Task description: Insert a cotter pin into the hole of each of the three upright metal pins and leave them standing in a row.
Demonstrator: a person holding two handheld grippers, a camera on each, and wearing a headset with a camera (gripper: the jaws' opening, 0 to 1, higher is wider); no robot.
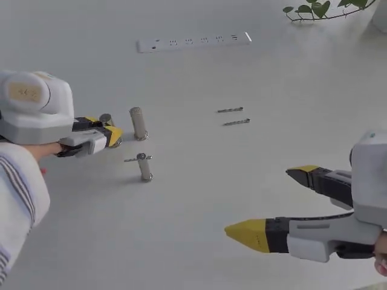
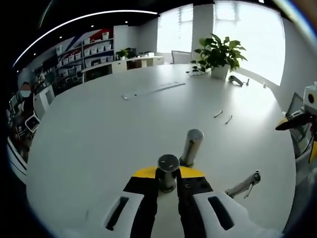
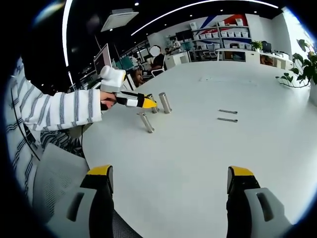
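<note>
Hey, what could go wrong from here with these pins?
1. The left gripper is shut on one metal pin right beside a second upright pin; shifting it may topple that neighbour.
2. The finished pin nearby has its cotter pin sticking out sideways, easy to snag.
3. The two loose cotter pins lie flat and thin; the open right gripper may fumble them.

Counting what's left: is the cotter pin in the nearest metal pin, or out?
In. A cotter pin passes through the top of that metal pin, sticking out both sides.
</note>
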